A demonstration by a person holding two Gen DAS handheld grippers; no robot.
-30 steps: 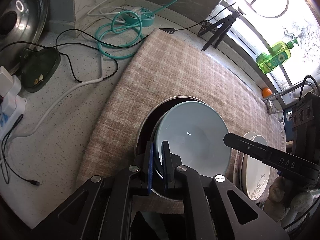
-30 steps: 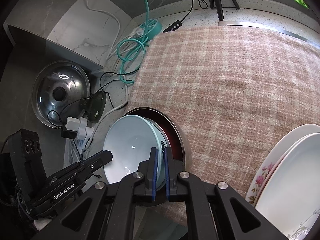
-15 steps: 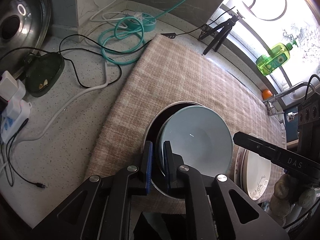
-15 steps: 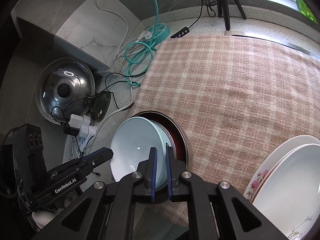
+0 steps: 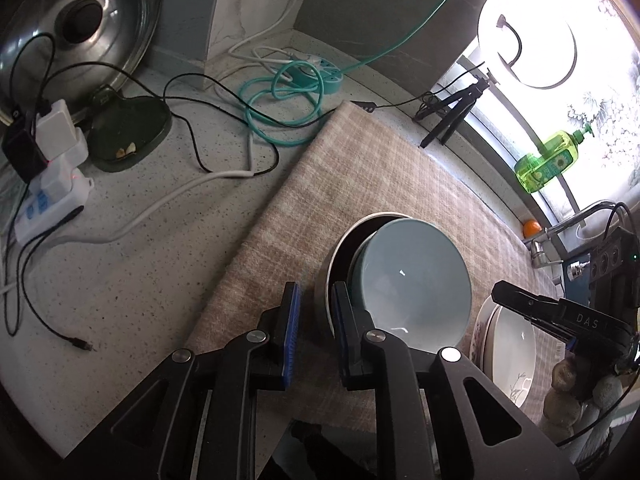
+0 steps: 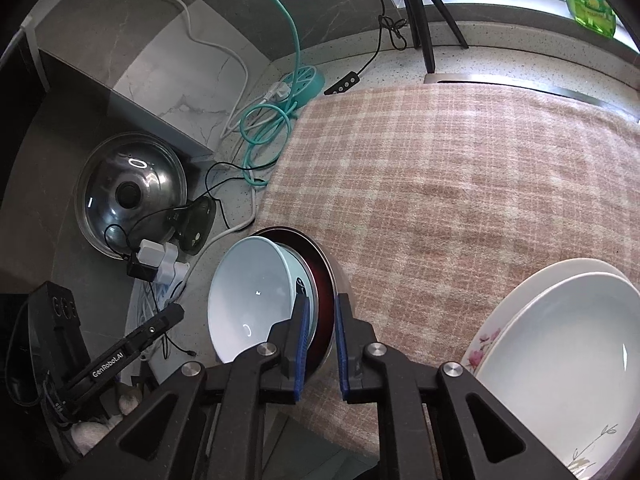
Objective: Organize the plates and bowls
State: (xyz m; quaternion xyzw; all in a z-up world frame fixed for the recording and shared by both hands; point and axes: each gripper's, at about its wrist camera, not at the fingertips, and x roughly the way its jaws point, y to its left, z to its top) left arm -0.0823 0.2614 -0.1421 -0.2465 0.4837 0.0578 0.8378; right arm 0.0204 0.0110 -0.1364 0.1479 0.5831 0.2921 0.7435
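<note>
A pale blue bowl point(image 5: 416, 280) rests nested in a steel bowl with a dark red inside point(image 5: 340, 252) on the checked cloth point(image 5: 360, 168). My left gripper point(image 5: 314, 320) is open, its jaws apart at the near rim of the stack. My right gripper point(image 6: 320, 324) is open too, its jaws astride the steel bowl's rim point(image 6: 324, 280), with the blue bowl point(image 6: 252, 296) to their left. White plates point(image 6: 560, 344) are stacked at the right; they also show in the left wrist view point(image 5: 508, 344).
Teal and black cables point(image 5: 280, 96), a white power strip point(image 5: 52, 188), a dark dish point(image 5: 128, 132) and a steel lid point(image 5: 76, 24) crowd the counter at the left. A tripod point(image 5: 456, 108) and a green soap bottle point(image 5: 548, 160) stand by the window.
Both grippers were shut on the blue bowl's rim; both have opened and let it go. The bowl now sits in the steel bowl. Both grippers have drawn back slightly.
</note>
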